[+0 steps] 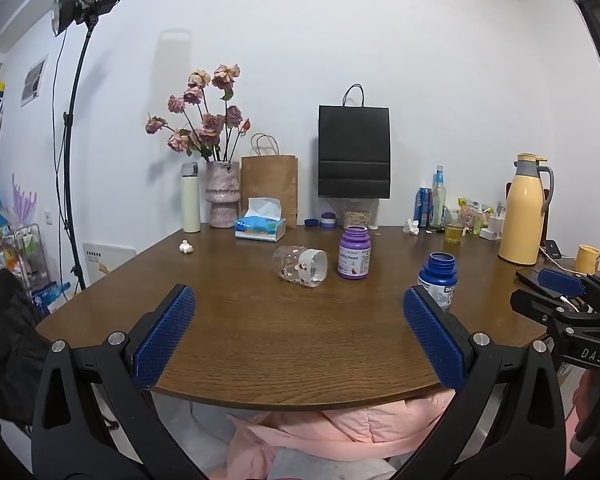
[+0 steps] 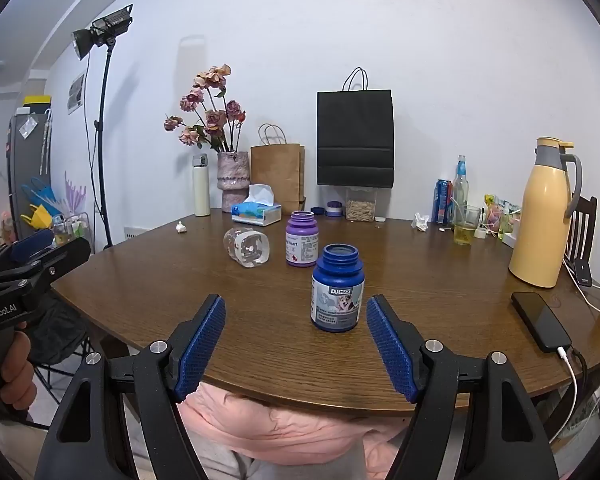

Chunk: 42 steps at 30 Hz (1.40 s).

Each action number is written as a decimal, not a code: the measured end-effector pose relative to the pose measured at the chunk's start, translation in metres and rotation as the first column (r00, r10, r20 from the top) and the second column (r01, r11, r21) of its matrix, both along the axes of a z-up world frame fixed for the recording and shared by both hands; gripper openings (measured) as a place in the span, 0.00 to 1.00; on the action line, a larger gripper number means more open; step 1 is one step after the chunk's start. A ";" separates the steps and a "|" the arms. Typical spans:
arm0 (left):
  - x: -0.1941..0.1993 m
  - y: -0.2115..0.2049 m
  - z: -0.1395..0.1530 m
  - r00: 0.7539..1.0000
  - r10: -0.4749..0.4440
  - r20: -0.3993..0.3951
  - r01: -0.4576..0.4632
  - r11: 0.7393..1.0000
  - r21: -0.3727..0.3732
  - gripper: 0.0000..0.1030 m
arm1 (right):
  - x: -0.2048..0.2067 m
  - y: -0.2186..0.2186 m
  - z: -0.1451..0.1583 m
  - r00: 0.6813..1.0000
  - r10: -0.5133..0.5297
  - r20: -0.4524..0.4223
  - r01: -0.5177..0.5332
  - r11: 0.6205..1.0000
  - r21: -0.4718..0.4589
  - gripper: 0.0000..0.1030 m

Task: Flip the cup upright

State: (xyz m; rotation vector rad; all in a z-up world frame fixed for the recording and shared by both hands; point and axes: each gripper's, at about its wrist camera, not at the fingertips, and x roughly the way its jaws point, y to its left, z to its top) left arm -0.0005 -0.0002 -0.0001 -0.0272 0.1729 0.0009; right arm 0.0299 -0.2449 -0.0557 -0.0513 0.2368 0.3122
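Cup [image 1: 300, 266] lies on its side on the table [image 1: 260, 340], near the middle, with its open mouth turned toward me and to the right. It is clear glass with small flowers and a white band. Just right of it stands a purple bottle [image 1: 354, 254], apart from it, and nearer to me a blue bottle [image 2: 337, 288] stands without lid. I hold my left gripper [image 1: 300, 320] over the near table edge, jaws spread wide, nothing between them. My right gripper [image 2: 296, 338] is also wide open and holds nothing; the blue bottle is just in front of its fingers. Both grippers are well apart from the cup.
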 end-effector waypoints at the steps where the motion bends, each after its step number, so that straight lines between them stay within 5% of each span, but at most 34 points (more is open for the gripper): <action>1: 0.000 0.000 0.000 1.000 0.000 0.000 0.000 1.000 -0.001 1.00 | 0.000 0.000 0.000 1.000 0.000 -0.008 0.000 1.000 -0.003 0.76; 23: -0.001 -0.001 0.003 1.000 -0.004 0.003 0.004 1.000 0.013 1.00 | -0.006 0.000 0.002 0.998 0.058 0.028 -0.059 0.998 0.015 0.76; 42: 0.001 -0.002 0.004 1.000 -0.006 -0.007 0.006 1.000 0.008 1.00 | -0.003 -0.011 0.000 1.000 0.008 0.014 -0.009 0.998 0.063 0.76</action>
